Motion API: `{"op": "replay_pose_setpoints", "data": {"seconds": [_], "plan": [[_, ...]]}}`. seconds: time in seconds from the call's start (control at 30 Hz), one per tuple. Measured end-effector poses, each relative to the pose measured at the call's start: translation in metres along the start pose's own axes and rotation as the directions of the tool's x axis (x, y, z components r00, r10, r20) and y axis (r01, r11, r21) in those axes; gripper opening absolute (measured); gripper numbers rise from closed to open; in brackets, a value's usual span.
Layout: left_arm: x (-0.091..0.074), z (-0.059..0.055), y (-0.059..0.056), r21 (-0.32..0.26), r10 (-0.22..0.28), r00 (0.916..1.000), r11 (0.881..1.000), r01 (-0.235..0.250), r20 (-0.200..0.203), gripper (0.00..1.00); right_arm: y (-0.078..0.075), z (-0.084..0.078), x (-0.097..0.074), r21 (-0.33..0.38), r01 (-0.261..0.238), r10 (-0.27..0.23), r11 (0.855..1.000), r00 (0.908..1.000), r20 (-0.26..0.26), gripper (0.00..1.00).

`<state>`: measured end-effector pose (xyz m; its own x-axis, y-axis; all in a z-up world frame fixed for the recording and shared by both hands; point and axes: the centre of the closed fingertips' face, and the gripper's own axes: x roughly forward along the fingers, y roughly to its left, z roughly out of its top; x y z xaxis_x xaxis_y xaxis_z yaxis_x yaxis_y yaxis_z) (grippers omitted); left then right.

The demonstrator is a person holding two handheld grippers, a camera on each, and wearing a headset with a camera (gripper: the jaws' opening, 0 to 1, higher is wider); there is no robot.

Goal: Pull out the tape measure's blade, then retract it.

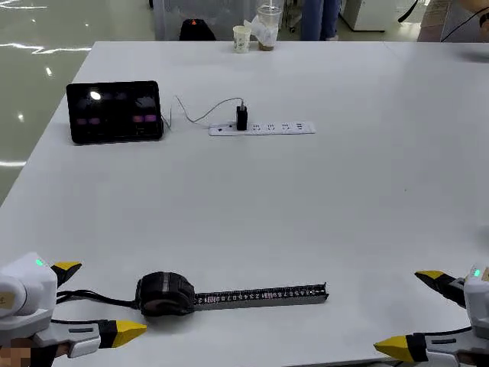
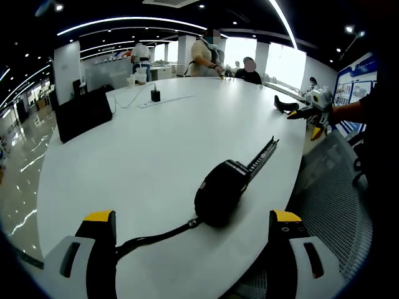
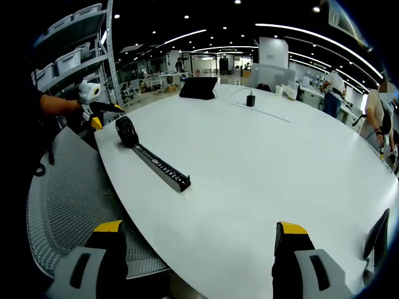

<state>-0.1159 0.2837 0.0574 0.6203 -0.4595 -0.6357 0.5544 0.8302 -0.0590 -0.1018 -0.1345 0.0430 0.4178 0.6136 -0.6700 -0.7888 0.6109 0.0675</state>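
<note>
Gaping jaws on left gripper [image 1: 98,298] and right gripper [image 1: 411,312] flank tape measure [image 1: 164,293]; blade [image 1: 260,295] numerals unreadable

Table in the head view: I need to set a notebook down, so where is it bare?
The wide middle, between the power strip and the tape measure, is bare, as is the right side. Crowded: the near edge, with the blade between the left tongs and right tongs.

i note a large white table [image 1: 321,191] carrying a dark tablet [image 1: 114,112], a white power strip [image 1: 263,128] with a black charger [image 1: 241,118], and cups [image 1: 252,34] at its far edge. glossy floor [image 1: 30,46] lies to my left. light strips [image 2: 124,22] cross the dark ceiling. shelving with bins [image 3: 72,37] stands beyond.
</note>
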Motion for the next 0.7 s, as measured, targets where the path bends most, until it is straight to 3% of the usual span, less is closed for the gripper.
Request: {"op": "replay_pose_setpoints", "data": {"seconds": [0.43,0.7], "plan": [[-0.0020,-0.0056,-0.0014,0.001,-0.006,1.0000,1.000,0.006,-0.008,0.99,0.0025,-0.0007,-0.0013,-0.004,-0.016,0.016,1.000,0.9998,-0.012,0.99],[0.0046,-0.0002,-0.0060,-0.015,-0.002,1.0000,1.000,0.002,0.000,0.99,-0.0017,-0.0030,0.0021,-0.027,-0.019,0.018,0.999,0.9989,-0.044,0.99]]}}
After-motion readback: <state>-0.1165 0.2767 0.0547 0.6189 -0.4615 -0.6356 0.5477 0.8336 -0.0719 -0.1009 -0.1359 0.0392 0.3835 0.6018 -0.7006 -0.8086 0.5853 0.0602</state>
